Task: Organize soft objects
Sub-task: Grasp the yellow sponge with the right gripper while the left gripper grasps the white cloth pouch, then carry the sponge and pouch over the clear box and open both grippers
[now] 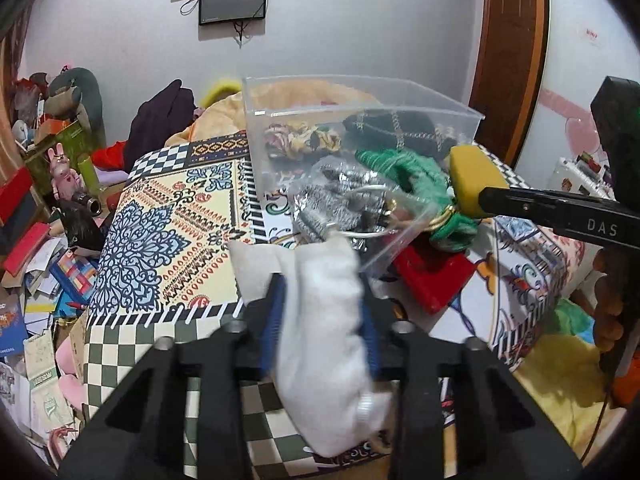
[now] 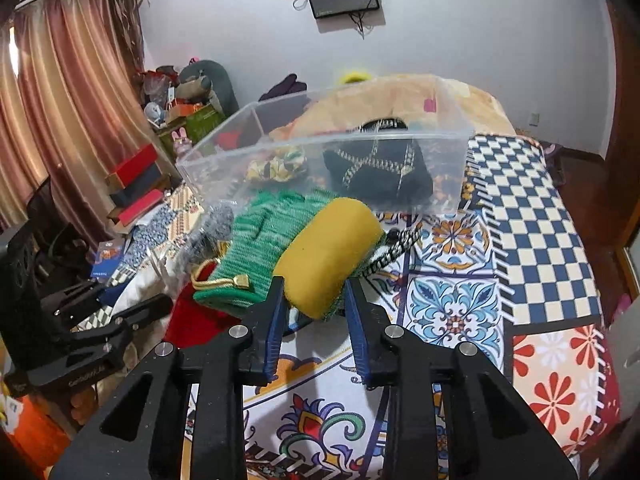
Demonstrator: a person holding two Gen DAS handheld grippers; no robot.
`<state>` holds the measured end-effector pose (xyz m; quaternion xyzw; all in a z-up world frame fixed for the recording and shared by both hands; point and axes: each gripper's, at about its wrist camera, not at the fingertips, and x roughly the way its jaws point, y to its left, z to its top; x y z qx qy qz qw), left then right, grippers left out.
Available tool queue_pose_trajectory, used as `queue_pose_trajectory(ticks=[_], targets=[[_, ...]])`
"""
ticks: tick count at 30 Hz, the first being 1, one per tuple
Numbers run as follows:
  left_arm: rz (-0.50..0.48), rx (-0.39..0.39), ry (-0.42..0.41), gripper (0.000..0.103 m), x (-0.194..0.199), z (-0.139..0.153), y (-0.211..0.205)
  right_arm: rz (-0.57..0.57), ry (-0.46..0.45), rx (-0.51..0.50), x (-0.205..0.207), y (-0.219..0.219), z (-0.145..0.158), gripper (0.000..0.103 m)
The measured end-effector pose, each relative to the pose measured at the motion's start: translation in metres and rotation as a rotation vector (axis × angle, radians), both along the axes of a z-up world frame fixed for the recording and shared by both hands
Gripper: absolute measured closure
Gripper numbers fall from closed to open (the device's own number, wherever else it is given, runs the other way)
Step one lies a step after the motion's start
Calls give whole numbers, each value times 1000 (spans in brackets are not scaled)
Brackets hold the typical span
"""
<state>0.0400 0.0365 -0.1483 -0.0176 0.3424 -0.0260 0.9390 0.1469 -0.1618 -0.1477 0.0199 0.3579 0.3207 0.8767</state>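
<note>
My left gripper is shut on a white soft cloth pouch, held above the patterned bed cover. My right gripper is shut on a yellow sponge; the sponge also shows in the left wrist view. The sponge is just in front of a clear plastic box, which also shows in the left wrist view. The box holds a black chain-strap bag and a floral scrunchie. A green knitted item and a clear bag of grey fabric lie before the box.
A red box lies on the bed under the green item. Clutter of books and boxes fills the floor at the left. A curtain hangs at the left. The bed's right side carries a checkered cover.
</note>
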Motion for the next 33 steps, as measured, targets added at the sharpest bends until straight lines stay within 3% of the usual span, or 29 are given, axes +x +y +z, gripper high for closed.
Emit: queue_pose_trajectory(ticks=[4,15,21,28,33], targets=[[13,3,-23,82,-2,10,2,1,-33,6,-4,-3,9,76],[45,-9,-144,83,-1,60,14,-20,-132,13,-6,-7,42,76],[55,-33,-218,83,19,88,18,-48,-243,-27,-1,0,64,76],[45,-16,-282,83,46,115,11,-60,-294,-19,21,12,78,76],[58,2,-279,83,72,122,7,-48,-324,-18,35,27,86,76]])
